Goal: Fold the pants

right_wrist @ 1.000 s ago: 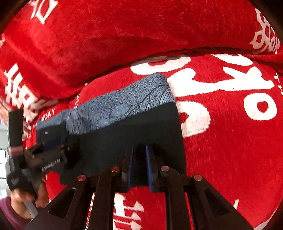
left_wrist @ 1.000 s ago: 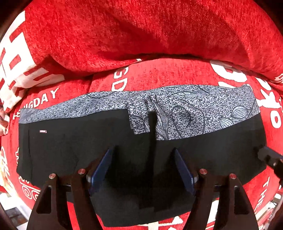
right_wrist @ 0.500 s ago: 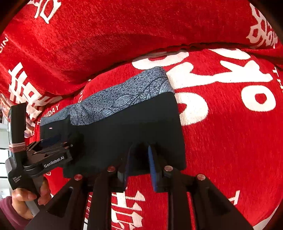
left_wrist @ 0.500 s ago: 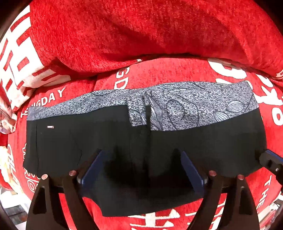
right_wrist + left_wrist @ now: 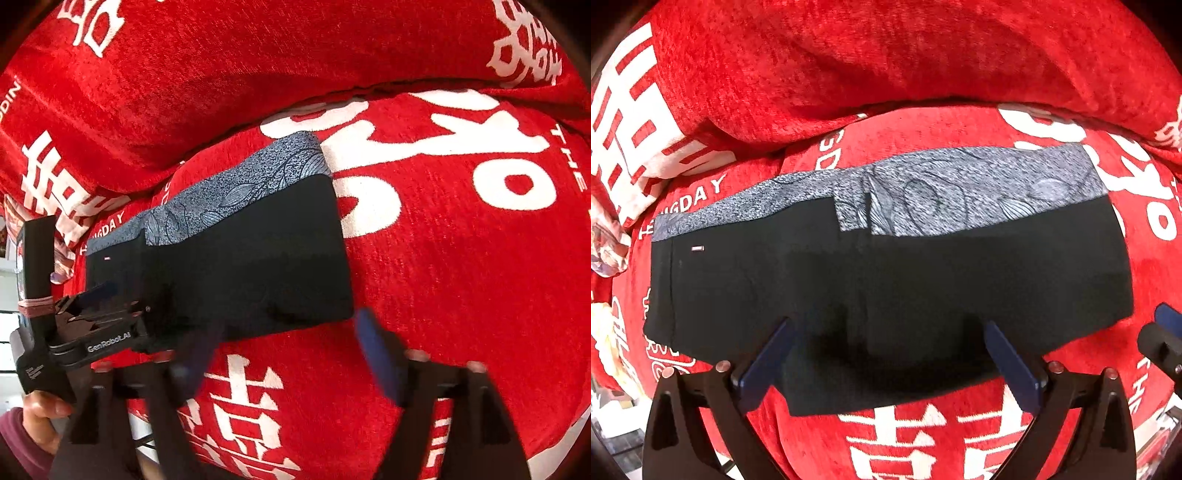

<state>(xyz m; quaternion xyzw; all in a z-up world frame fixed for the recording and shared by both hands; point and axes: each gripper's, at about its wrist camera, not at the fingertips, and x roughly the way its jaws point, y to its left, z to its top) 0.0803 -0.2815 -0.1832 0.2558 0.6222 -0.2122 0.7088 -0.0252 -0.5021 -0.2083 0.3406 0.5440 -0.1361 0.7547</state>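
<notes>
Black pants [image 5: 886,280] with a grey leaf-patterned waistband [image 5: 960,192] lie folded flat on a red cushion; they also show in the right wrist view [image 5: 236,266]. My left gripper [image 5: 886,354] is open and empty, its blue fingers over the near edge of the pants. My right gripper [image 5: 284,354] is open and empty, just off the near right corner of the pants. It shows at the right edge of the left wrist view [image 5: 1163,336]. The left gripper shows in the right wrist view [image 5: 96,317].
A red seat cushion [image 5: 461,258] with white lettering bears the pants. A red back cushion [image 5: 886,62] rises behind. A hand [image 5: 40,410] holds the left gripper's handle. A crumpled cloth [image 5: 605,243] lies at the far left.
My right gripper has opened wide and let go of the pants' edge, pulling back. My left gripper has drawn back a little and stayed open.
</notes>
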